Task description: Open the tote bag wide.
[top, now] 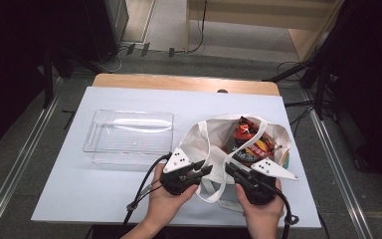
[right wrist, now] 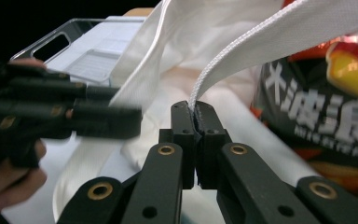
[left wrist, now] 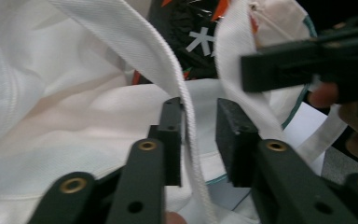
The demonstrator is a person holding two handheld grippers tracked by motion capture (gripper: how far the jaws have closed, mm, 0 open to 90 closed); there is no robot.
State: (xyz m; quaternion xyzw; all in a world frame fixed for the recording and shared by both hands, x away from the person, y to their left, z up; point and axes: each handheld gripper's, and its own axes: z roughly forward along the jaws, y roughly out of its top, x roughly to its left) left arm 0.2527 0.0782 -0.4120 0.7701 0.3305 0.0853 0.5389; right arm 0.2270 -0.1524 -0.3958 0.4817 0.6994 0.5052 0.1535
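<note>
So the tote bag (top: 214,137) sat right ahead of both pairs of jaws, mouth up, with a black-and-orange snack packet (top: 246,142) poking out of it. The right gripper (right wrist: 195,140) was clamped tight on one webbing handle (right wrist: 261,44), and the strap ran up and away out of the pinch between the pads. The left gripper (left wrist: 198,140) had the other handle (left wrist: 168,70) running down between its jaws, lying along one pad, but there was a clear gap to the other pad, so it was loose and not gripping yet.

On handling: the bag looked like plain soft canvas, floppy and with no shape of its own. The body would probably just bunch up if pinched, so the woven straps seemed the sensible spot to grab. They're flat, a bit grippy and thin enough for the pads to bite on. The packet inside looked light and crinkly, easy to crush, and the film is likely slick. A clear plastic bin (top: 129,137) sat off beyond the left jaws, well apart from the bag.
</note>
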